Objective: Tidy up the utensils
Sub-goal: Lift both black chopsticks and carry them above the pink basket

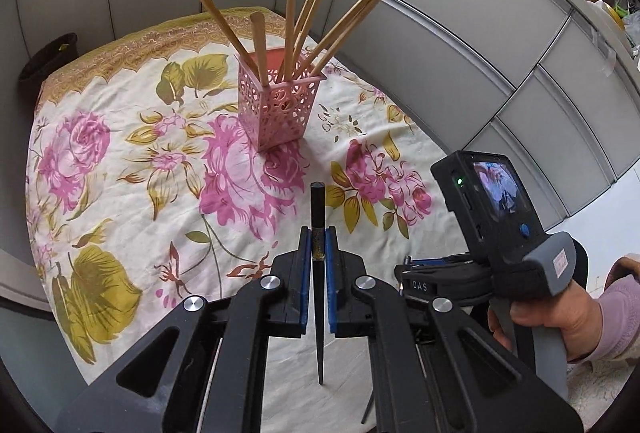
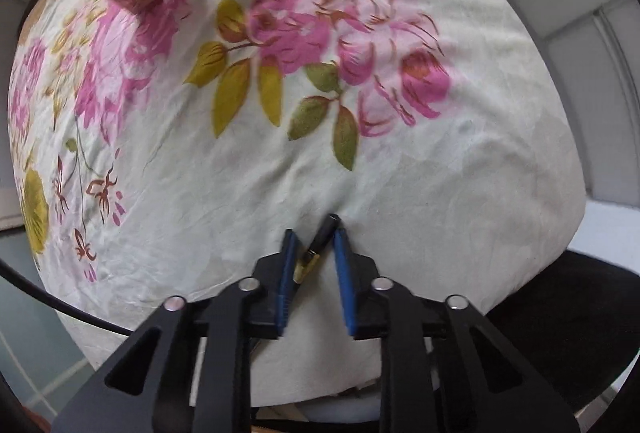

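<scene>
Left claw (image 1: 318,245): blue pads nearly closed, pinching a black chopstick (image 1: 318,217) at its gold-banded section. The chopstick is standing close to upright, blunt end pointing toward the far side, pointed tip hanging down near the cloth at the near edge.

Right claw (image 2: 314,249): pads standing slightly apart in a narrow V, with a second black chopstick (image 2: 320,239) lying tilted between them. Its gold band is resting against the left pad and its dark end is reaching the tip of the right pad; whether the grip is firm cannot be told. In the left wrist view this claw's body is showing at the near right, held by the person's right hand (image 1: 560,321).

Pink holder (image 1: 280,105): perforated plastic, square, standing upright on the far middle of the tabletop, well apart from both claws. In the right wrist view it is appearing blurred at the far left.

Wooden chopsticks (image 1: 290,21): several, light brown, standing in the holder and fanning outward.

Floral cloth (image 1: 132,137): cream with pink roses and olive leaves, covering the tabletop.

Grey cabinet doors (image 1: 460,45): running along the far and right sides.
</scene>
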The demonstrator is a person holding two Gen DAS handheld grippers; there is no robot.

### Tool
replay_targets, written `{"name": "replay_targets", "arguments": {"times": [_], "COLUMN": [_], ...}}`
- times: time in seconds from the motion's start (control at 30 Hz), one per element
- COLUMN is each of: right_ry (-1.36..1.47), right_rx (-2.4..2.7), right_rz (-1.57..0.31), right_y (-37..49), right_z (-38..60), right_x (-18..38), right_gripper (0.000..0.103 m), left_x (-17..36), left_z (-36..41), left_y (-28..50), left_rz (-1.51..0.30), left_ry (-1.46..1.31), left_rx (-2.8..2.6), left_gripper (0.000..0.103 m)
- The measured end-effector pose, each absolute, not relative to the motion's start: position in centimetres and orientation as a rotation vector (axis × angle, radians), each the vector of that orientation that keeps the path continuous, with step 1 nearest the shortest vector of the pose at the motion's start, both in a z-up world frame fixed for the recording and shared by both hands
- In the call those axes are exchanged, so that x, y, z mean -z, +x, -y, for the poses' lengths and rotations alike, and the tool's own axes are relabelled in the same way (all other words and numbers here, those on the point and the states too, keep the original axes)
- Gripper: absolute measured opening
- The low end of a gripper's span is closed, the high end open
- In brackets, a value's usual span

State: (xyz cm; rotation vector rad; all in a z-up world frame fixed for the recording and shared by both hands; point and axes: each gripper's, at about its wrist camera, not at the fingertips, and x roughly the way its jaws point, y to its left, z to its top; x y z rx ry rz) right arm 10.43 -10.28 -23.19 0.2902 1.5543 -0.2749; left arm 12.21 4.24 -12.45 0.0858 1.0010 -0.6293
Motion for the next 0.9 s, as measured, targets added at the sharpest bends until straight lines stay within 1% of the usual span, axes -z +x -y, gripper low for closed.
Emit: {"name": "replay_targets", "arguments": {"times": [0.03,0.07,0.23,0.47,0.63,0.77,0.9], "right_ry": [0.263,0.267,0.337,0.324,0.238,0.247,0.259], "right_rx": [0.254,0.227,0.076,-0.079,-0.148,-0.186,-0.193], "right_rz": [-1.522,-1.488,-1.294,-0.940,-0.714,-0.572,-0.472], "right_y": [10.4,10.3,8.8,4.1,1.1,-0.4,-0.2], "right_z": [9.7,9.5,9.3,11.5,11.7,12.6,14.0], "right_x": [22.9,22.6,20.3,12.9,7.4,3.3,-1.1], "right_gripper": [0.010,0.008,0.008,0.007,0.007,0.007,0.007], "left_x": [12.3,12.1,10.4,6.6,3.9,0.9,-2.3], "left_z": [-4.5,-4.8,-6.6,-6.4,-5.7,-4.3,-2.8], "left_y": [12.1,12.0,11.0,7.3,4.8,3.4,2.6], "left_rz": [-0.993,-0.981,-0.892,-0.718,-0.626,-0.568,-0.509], "left_ry": [0.074,0.060,-0.014,-0.038,-0.060,-0.021,0.038], "left_rx": [0.625,0.621,0.588,0.556,0.520,0.509,0.490], "left_gripper": [0.006,0.006,0.006,0.006,0.006,0.006,0.006]}}
